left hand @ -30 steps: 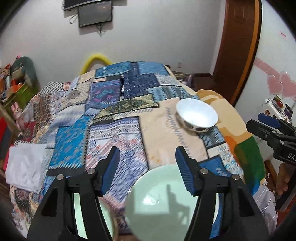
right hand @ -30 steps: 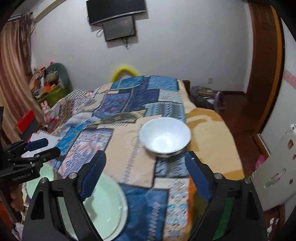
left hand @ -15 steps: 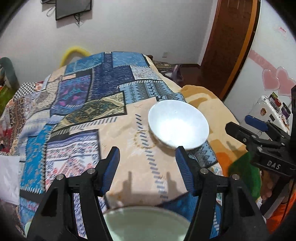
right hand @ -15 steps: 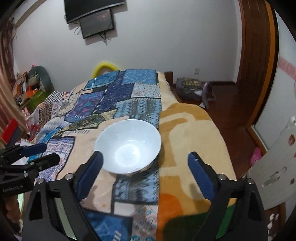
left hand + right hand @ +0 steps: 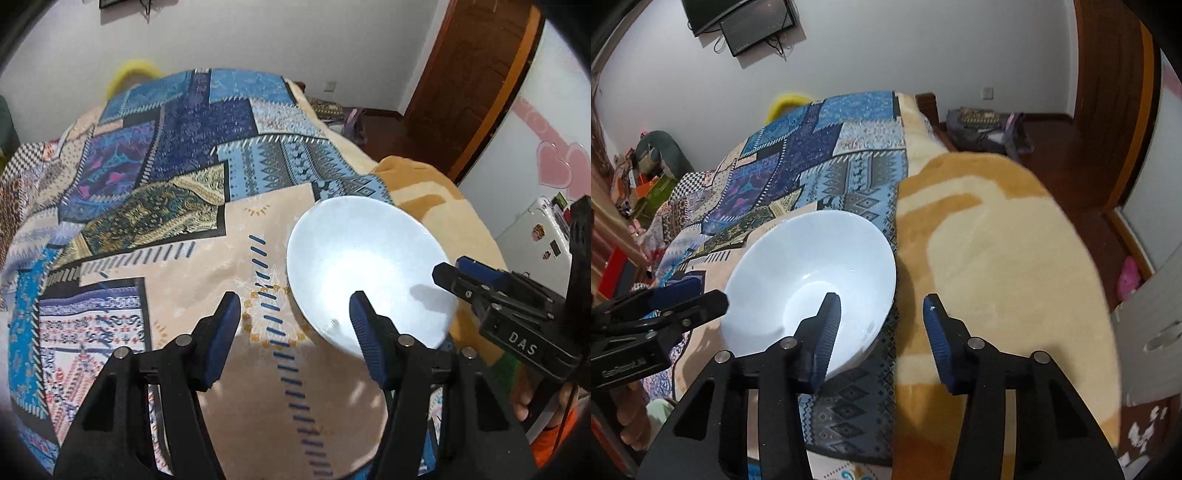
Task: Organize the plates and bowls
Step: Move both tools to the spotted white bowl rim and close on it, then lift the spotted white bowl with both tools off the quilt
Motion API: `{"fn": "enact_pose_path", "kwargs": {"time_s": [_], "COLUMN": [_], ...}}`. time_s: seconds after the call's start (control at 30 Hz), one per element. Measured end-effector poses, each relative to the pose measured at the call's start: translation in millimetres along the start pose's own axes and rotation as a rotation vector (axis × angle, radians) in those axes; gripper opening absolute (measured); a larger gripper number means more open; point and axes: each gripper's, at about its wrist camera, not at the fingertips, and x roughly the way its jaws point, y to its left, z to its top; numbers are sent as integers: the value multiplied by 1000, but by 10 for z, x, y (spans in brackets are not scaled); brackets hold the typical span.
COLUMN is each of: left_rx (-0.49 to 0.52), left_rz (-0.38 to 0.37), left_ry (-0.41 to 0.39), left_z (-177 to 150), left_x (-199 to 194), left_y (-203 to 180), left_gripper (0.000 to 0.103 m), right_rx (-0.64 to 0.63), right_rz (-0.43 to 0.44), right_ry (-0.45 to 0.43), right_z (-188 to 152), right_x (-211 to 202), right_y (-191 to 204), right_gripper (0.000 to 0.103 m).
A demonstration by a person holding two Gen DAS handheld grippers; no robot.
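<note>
1. the step in hand looks like the approach to a pick: the right gripper (image 5: 881,314) is set over the near right rim of the white bowl (image 5: 812,284), with its left finger inside the bowl and its right finger outside, past the rim.
2. its jaws stand wide, holding nothing; no pad is seen pressing the rim, and the bowl sits on the patchwork blanket (image 5: 827,158) that covers the bed.
3. the left gripper (image 5: 293,317) hovers just beside the bowl's near left edge (image 5: 362,273). its jaws are wide too and hold nothing, with only blanket between them (image 5: 177,177).
4. i judge the next move calls for the right jaws to narrow on the rim wall, one pad inside and one outside, before any lift. the bowl is smooth and glazed, so a shallow bite could slip, and the soft bedding may let it tip as the pads close.
5. where the bowl should then go cannot be told from these views. a pale green shape shows at the lower left of the right wrist view, too little of it to name.
6. count: one bowl in view, no plate that can be made out clearly, two grippers, one bed with a beige fleece blanket (image 5: 990,236) under the patchwork one.
</note>
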Motion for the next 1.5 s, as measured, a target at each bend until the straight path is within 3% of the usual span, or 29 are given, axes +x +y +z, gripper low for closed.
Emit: {"fn": "enact_pose_path", "kwargs": {"time_s": [0.47, 1.03, 1.5], "left_rx": [-37, -13, -18], "left_rz": [-87, -55, -54], "left_ry": [96, 77, 19], "left_z": [35, -71, -252], "left_x": [420, 178, -491], "left_y": [-1, -120, -111], "left_gripper": [16, 16, 16], "right_rx": [-22, -47, -61], "right_rz": [65, 39, 71], "right_ry": [64, 70, 28], "right_z": [-13, -78, -161], "right_x": [286, 120, -303], "right_y": [21, 166, 441], "right_gripper": [20, 20, 20]}}
